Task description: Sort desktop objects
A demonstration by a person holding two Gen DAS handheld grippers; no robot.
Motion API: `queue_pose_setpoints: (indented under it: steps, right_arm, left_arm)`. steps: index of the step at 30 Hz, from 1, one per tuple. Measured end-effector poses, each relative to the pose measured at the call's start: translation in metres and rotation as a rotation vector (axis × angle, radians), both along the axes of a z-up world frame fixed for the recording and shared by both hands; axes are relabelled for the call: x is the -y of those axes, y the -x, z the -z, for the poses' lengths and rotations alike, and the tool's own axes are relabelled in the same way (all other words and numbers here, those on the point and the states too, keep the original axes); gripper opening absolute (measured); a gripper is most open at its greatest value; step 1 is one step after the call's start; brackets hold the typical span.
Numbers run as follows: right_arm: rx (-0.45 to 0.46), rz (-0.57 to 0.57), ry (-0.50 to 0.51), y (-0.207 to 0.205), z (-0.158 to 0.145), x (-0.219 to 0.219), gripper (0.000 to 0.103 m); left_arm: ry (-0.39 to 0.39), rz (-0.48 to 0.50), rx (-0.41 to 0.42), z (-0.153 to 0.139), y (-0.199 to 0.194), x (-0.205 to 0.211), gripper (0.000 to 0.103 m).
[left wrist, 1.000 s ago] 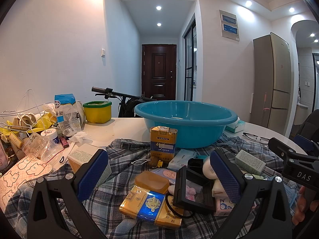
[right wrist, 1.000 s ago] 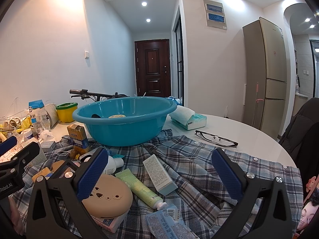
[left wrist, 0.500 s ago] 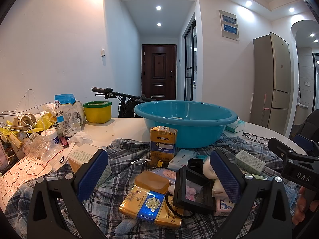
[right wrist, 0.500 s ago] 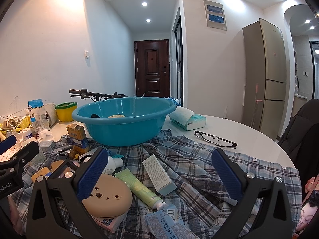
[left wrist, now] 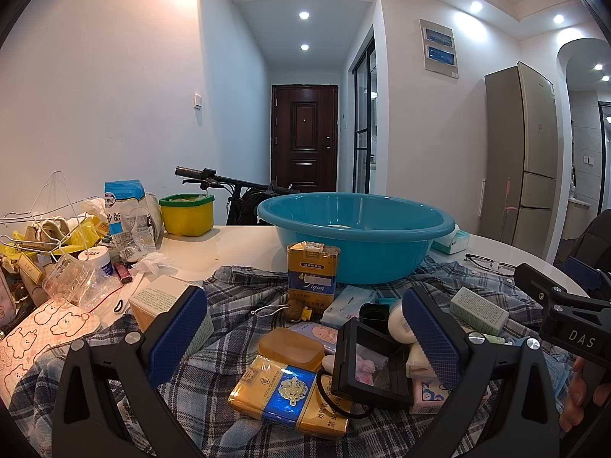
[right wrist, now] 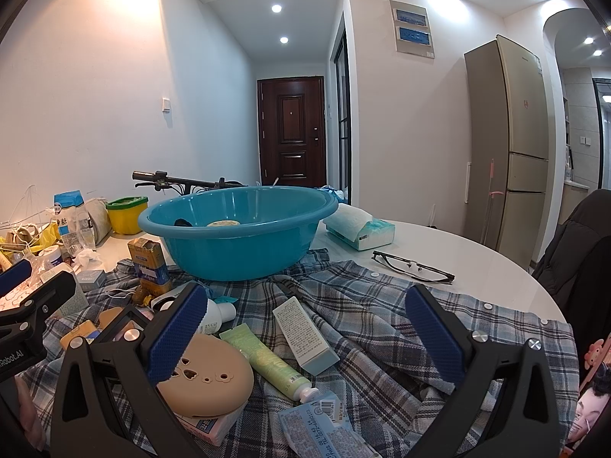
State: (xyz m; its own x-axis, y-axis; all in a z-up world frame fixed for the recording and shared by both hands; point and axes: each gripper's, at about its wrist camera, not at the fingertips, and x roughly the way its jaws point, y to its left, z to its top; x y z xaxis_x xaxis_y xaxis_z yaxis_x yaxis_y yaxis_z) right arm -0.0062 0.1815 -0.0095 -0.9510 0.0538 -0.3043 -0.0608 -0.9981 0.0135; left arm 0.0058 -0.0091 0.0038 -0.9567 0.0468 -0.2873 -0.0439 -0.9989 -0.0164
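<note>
Almost nothing has moved: the right gripper [right wrist: 305, 328] hovers empty, fingers wide apart, over a light, stiff carton [right wrist: 305, 334] on the plaid shirt [right wrist: 382, 305], best pinched across its narrow sides, the teal basin [right wrist: 236, 229] beyond.

A lived-in home: hallway front door [left wrist: 304, 137], tall fridge [left wrist: 530, 152], bicycle [left wrist: 229, 187] behind a cluttered dining table [right wrist: 477, 252]
</note>
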Motion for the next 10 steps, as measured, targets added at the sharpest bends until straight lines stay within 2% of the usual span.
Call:
queue_pose_setpoints:
  steps: [10]
  right_arm:
    - [0.0, 0.0, 0.0, 0.0, 0.0002, 0.0005, 0.103]
  left_arm:
    - [0.001, -0.003, 0.0, -0.0001, -0.0001, 0.0011, 0.103]
